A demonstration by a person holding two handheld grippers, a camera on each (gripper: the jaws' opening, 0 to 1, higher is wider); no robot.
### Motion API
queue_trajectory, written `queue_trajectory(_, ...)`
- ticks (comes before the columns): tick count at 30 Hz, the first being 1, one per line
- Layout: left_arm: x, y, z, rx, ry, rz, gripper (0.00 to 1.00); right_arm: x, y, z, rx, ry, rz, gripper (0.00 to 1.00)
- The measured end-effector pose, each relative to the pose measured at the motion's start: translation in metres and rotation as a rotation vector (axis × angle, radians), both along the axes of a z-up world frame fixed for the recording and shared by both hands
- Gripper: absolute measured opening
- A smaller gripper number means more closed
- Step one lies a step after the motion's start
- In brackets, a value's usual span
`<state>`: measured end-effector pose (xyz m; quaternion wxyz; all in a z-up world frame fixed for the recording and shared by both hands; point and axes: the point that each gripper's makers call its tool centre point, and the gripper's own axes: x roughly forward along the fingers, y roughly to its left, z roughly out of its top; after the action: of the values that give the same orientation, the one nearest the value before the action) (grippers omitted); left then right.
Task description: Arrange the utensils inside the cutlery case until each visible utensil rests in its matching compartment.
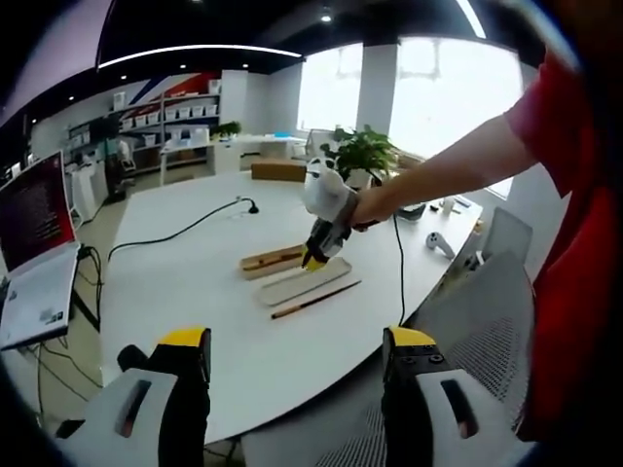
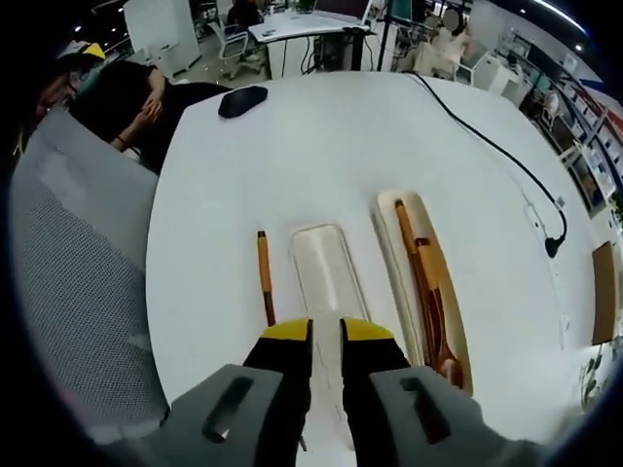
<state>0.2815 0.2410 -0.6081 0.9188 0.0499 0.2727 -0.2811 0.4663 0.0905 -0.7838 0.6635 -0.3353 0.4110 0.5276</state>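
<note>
On the white table (image 2: pixel 321 146) lie three long things side by side: a single loose chopstick (image 2: pixel 265 277), a clear lid (image 2: pixel 326 268) and the cutlery case (image 2: pixel 389 229). The case holds two wooden utensils, a chopstick (image 2: pixel 407 238) and a spoon (image 2: pixel 435 302); whether each lies in its own compartment is hard to make out.

The right gripper (image 2: pixel 326 336) hangs above the near end of the lid with its jaws narrow and nothing between them, and it covers the loose chopstick's near tip. In the left gripper view it shows from afar, held on an outstretched arm (image 1: pixel 438 170) over the case (image 1: pixel 273 259).

The left gripper (image 1: pixel 297 345) sits back at the table's edge, jaws wide and empty.

Around them are a black cable (image 2: pixel 487 141), a dark flat thing (image 2: pixel 243 100), a mesh chair (image 2: pixel 73 282), a laptop (image 1: pixel 34 253) and a potted plant (image 1: pixel 365 151).
</note>
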Motion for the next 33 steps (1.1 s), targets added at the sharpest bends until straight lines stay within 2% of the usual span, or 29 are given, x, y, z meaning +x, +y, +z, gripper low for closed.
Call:
queue_trajectory(12, 0.000, 0.003, -0.002, 0.000, 0.005, 0.008, 0.73, -0.026, 0.008, -0.019, -0.007, 0.034, 0.027, 0.09)
queue_trajectory(33, -0.002, 0.007, -0.006, 0.006, 0.013, 0.014, 0.73, -0.043, 0.013, -0.035, -0.028, 0.044, 0.059, 0.08)
